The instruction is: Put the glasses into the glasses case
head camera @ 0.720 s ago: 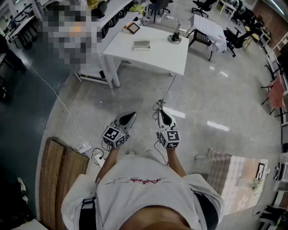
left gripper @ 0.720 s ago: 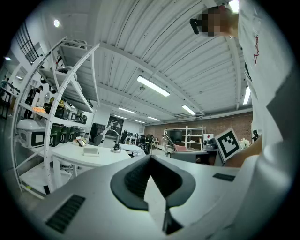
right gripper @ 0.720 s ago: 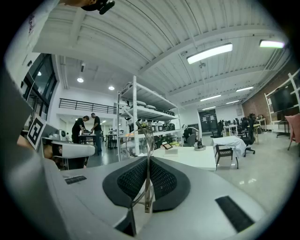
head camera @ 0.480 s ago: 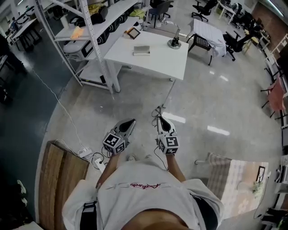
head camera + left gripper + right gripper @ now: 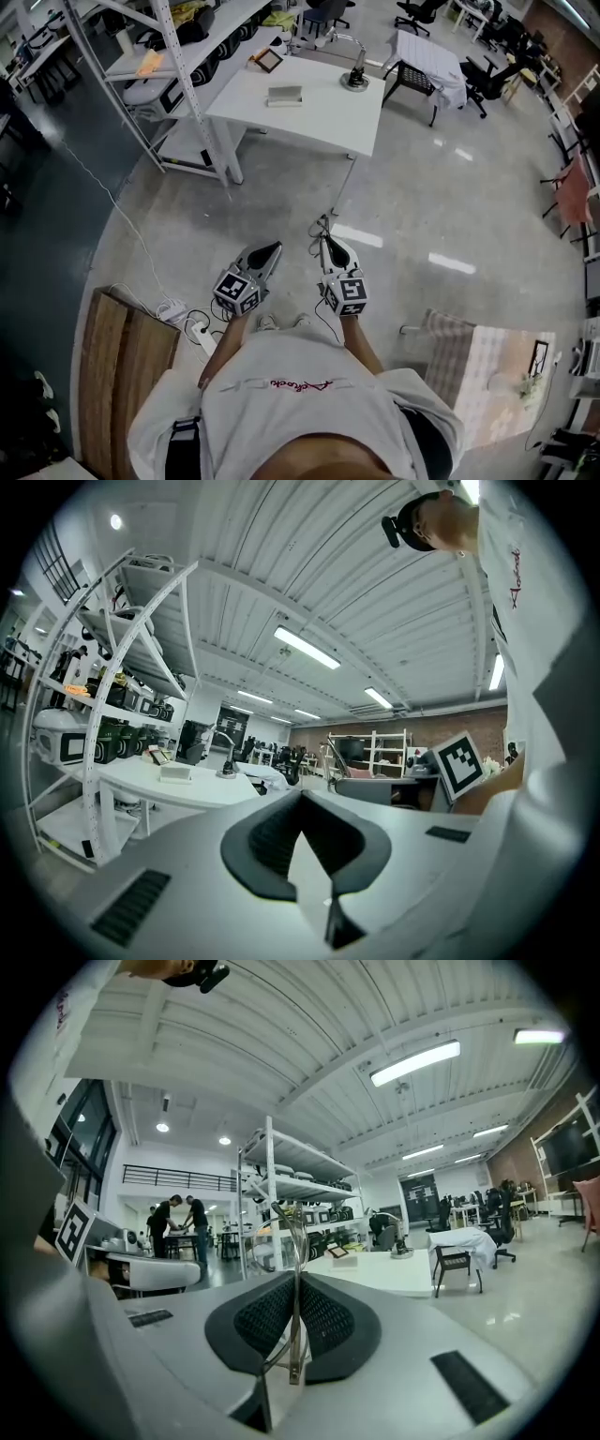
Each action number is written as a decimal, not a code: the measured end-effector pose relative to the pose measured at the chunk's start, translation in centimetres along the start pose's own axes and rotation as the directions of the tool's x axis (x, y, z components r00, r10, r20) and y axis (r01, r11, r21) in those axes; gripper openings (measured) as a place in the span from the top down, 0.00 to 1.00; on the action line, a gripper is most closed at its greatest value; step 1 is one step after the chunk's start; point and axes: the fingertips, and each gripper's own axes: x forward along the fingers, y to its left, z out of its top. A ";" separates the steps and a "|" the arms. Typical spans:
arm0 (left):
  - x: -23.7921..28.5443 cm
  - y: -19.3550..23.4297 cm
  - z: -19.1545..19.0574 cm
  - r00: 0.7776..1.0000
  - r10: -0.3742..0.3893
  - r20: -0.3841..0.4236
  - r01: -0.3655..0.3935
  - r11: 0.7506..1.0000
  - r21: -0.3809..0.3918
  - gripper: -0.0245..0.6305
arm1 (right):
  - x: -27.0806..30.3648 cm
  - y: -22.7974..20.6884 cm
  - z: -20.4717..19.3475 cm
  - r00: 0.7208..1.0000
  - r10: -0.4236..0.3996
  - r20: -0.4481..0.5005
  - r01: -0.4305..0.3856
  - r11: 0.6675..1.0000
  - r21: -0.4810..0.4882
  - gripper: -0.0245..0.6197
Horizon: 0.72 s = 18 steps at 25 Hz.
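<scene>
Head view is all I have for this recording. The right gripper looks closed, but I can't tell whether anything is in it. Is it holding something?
Observer: Yes. The right gripper view shows the right gripper shut on the glasses, with their thin wire frame pinched between the pads.
Operator: And the left one?
Observer: The left gripper view shows the left gripper with its jaws together and nothing between them.
Operator: Is anyone else nearby?
Observer: The right gripper view shows two people standing far off in the room, well away from the grippers.
</scene>
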 end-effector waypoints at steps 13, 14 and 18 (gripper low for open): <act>2.6 -2.8 -1.3 1.000 0.013 -0.027 -0.013 1.000 0.017 0.93 | -0.8 -3.0 -0.6 0.999 0.047 0.020 -0.047 0.999 0.026 0.91; 2.7 -3.0 -1.3 0.999 0.011 -0.031 -0.011 1.000 0.020 0.93 | -0.8 -3.2 -0.8 0.999 0.049 0.020 -0.049 0.998 0.031 0.91; 3.4 -2.8 -1.2 0.999 0.017 -0.034 -0.016 1.000 0.021 0.93 | -0.4 -3.5 -0.7 0.998 0.062 0.022 -0.062 0.997 0.041 0.91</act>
